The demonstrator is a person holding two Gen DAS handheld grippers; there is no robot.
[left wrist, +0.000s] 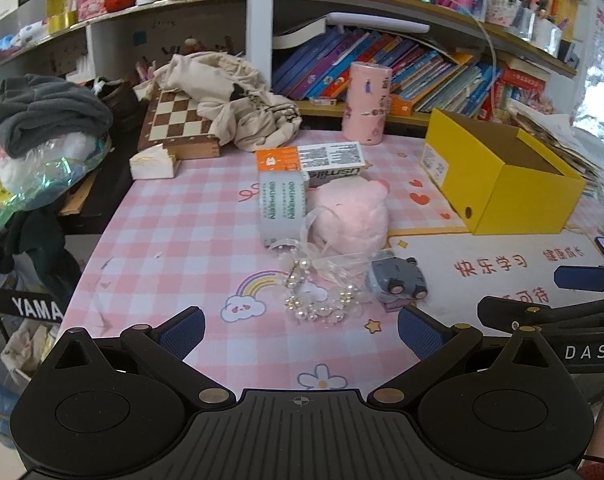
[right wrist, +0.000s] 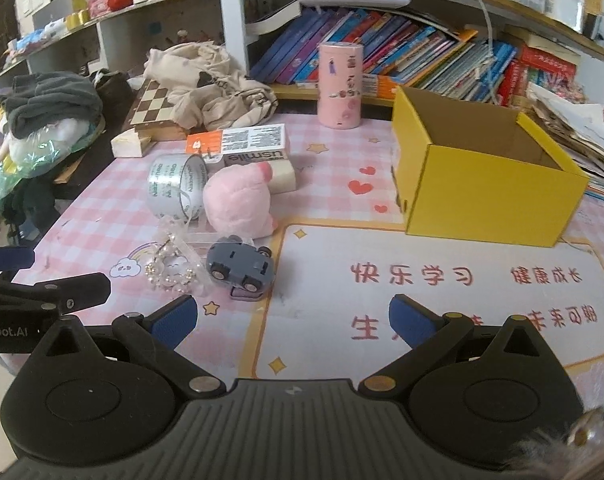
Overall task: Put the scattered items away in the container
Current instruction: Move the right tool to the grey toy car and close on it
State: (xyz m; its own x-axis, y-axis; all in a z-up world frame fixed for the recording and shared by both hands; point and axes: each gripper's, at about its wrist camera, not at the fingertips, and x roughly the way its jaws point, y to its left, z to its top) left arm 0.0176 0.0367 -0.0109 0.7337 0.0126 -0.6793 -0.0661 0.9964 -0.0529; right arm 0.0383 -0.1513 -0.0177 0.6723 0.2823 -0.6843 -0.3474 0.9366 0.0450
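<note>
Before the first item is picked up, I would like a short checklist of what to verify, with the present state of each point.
1. Left gripper open, nothing held: ok.
2. Right gripper open, nothing held: ok.
3. Yellow box upright with top open: ok.
4. Yellow box has free room inside: cannot tell, its floor is hidden.
5. Toy car free to grasp: not ok, it lies on its side against the pearl string.
6. Plush toy unobstructed from above: ok.

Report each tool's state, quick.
Left tool: open, holding nothing.
Right tool: open, holding nothing.
</note>
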